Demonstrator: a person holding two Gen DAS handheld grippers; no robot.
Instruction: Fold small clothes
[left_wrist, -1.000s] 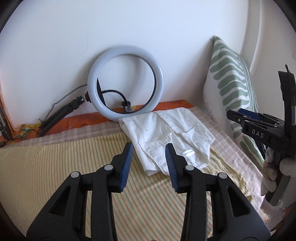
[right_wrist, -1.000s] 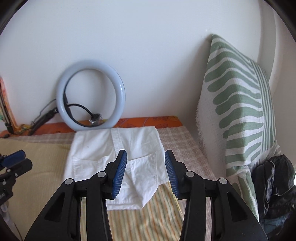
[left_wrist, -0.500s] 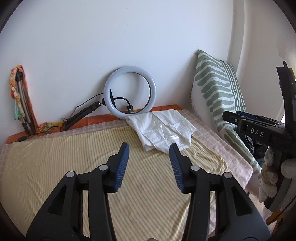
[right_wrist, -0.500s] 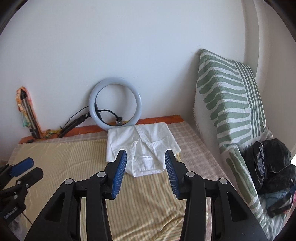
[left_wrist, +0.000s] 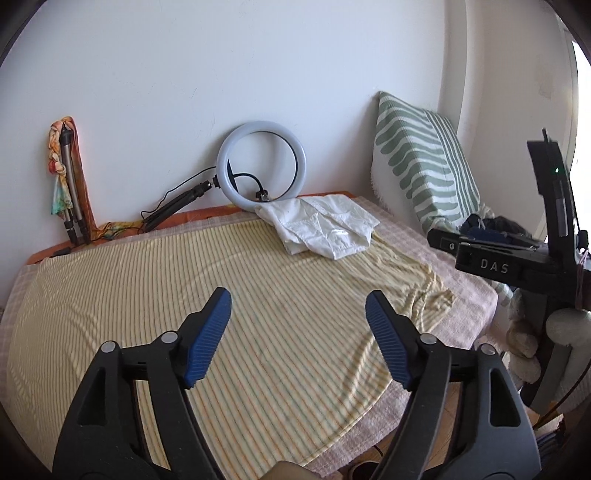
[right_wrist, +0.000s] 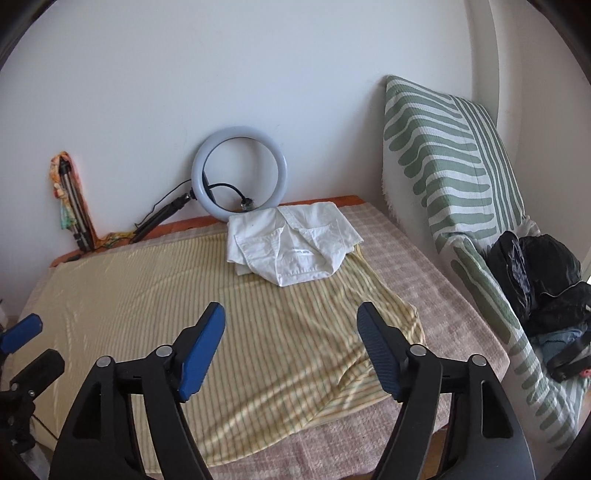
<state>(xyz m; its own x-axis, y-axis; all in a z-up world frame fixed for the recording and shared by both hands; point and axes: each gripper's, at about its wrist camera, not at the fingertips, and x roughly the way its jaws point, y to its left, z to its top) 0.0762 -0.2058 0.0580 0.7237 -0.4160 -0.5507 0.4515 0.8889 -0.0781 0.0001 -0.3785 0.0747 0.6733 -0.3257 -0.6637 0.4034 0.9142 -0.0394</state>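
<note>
Two grippers, both empty, fingers spread wide apart. Left gripper (left_wrist: 298, 321): lower centre of the left wrist view, blue ribbed pads, over the yellow striped sheet (left_wrist: 184, 295). Right gripper (right_wrist: 290, 332): lower centre of the right wrist view, same build; also seen from the side at the right edge of the left view, where white letters "DAS" can be read on its black body. A small green light shows on its upright part; the gloved hand (left_wrist: 546, 332) holding it is partly cut off by the frame edge.

White folded garment (right_wrist: 291, 243): upper centre of both views, lying on the bed at the far edge of the yellow sheet, touching the base of the ring light (right_wrist: 239, 173). A faint printed line on its front is too small to read.

Green-and-white patterned cushion (right_wrist: 450, 155): upper right, leaning on the wall. Black bag (right_wrist: 535, 269): right edge, contents hard to make out. Folded tripod (left_wrist: 72, 192) wrapped in coloured cloth: upper left, against the wall. Checked bedcover (right_wrist: 424, 277): beneath the sheet.
</note>
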